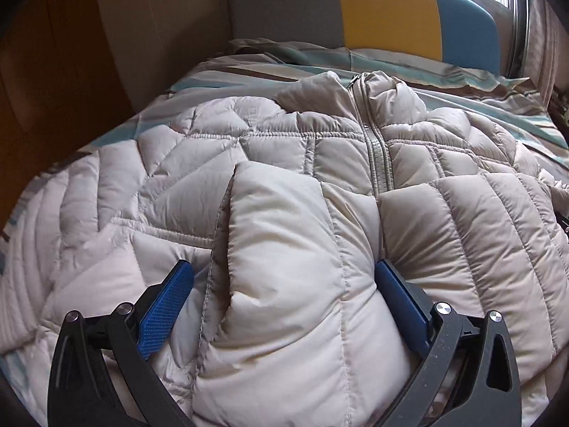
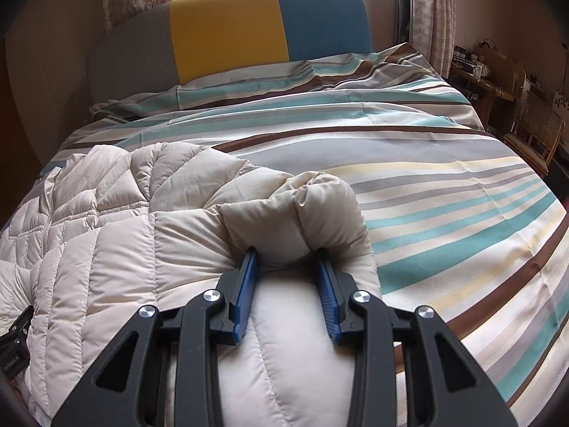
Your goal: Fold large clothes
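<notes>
Beige quilted down jacket (image 1: 284, 163) lying on the striped bed cover (image 2: 426, 163), long axis running near to far, collar and zipper (image 1: 370, 121) toward the far grey-yellow-blue headboard (image 2: 227, 32). Left tongs (image 1: 284, 277) stand wide around a raised fold; whether they pinch it cannot be told. Right tongs (image 2: 286, 263) clamp a bunched edge. Only the right view shows the bare right half of the bed.

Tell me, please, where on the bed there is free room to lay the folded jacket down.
Free: the striped duvet right of the puffer jacket, up to the headboard. Crowded: the bed's left half, covered by the jacket, with the left gripper and right gripper clamping its bunched hem.
</notes>
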